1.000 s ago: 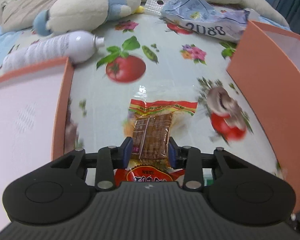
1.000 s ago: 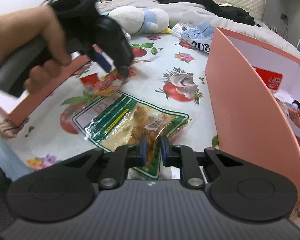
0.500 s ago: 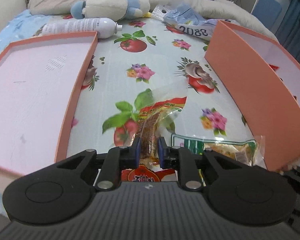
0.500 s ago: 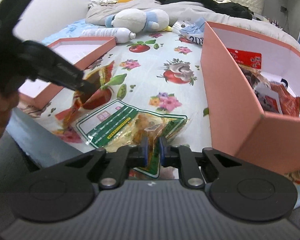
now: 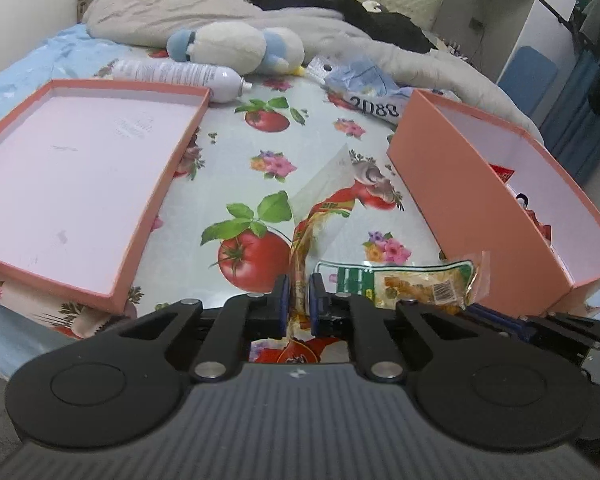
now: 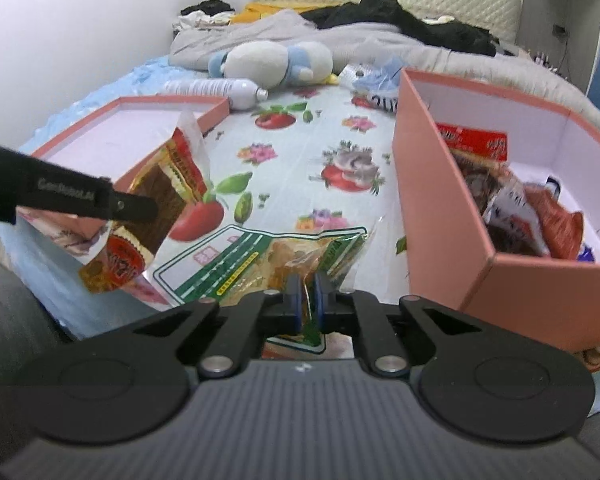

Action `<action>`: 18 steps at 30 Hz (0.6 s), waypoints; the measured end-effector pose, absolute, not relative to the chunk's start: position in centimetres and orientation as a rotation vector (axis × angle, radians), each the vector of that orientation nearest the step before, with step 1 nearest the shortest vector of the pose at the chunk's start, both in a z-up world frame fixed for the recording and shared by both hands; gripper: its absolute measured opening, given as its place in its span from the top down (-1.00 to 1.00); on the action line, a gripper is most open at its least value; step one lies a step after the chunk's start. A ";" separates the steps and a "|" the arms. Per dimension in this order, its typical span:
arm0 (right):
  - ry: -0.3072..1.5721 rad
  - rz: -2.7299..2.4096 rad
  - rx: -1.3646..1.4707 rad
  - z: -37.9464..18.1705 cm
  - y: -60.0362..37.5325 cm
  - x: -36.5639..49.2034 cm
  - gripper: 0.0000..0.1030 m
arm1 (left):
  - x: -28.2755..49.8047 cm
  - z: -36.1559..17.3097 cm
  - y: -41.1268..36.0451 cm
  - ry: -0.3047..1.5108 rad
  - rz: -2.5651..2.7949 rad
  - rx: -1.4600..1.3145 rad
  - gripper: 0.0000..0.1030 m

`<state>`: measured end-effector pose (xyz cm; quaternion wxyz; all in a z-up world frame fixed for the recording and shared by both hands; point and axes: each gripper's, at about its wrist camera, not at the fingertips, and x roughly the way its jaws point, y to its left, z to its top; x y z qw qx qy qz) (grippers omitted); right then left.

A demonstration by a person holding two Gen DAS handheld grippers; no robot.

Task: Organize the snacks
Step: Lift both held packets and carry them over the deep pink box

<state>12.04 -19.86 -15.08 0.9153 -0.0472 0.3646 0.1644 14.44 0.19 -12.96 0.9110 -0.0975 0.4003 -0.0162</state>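
Observation:
My left gripper (image 5: 299, 298) is shut on a red and yellow snack packet (image 5: 312, 224) and holds it edge-on above the flowered cloth; the packet also shows in the right wrist view (image 6: 156, 208), lifted at the left. My right gripper (image 6: 307, 300) is shut on a green and clear snack bag (image 6: 260, 258), also seen low right in the left wrist view (image 5: 412, 282). The deep pink box (image 6: 432, 184) at the right holds several snack packets (image 6: 508, 216).
A shallow pink lid (image 5: 72, 172) lies at the left. A white bottle (image 5: 180, 74), a plush toy (image 5: 236, 46) and a blue-white bag (image 5: 364, 88) lie at the far end of the cloth. Bedding is piled behind.
Both grippers have lifted and pulled back with their packets. The left gripper's packet has turned edge-on. More of the lid and box now shows.

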 end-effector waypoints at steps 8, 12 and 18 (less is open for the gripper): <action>0.662 0.332 -0.093 -10.2 -21.5 11.1 0.83 | 12.3 -9.2 -0.8 0.767 -0.028 -0.254 0.78; 0.623 0.325 -0.084 -7.6 -23.1 10.2 0.83 | 11.4 -7.0 -1.7 0.749 -0.013 -0.256 0.78; 0.605 0.318 -0.036 -5.4 -25.3 9.0 0.84 | 10.0 -5.1 -3.6 0.752 -0.021 -0.256 0.78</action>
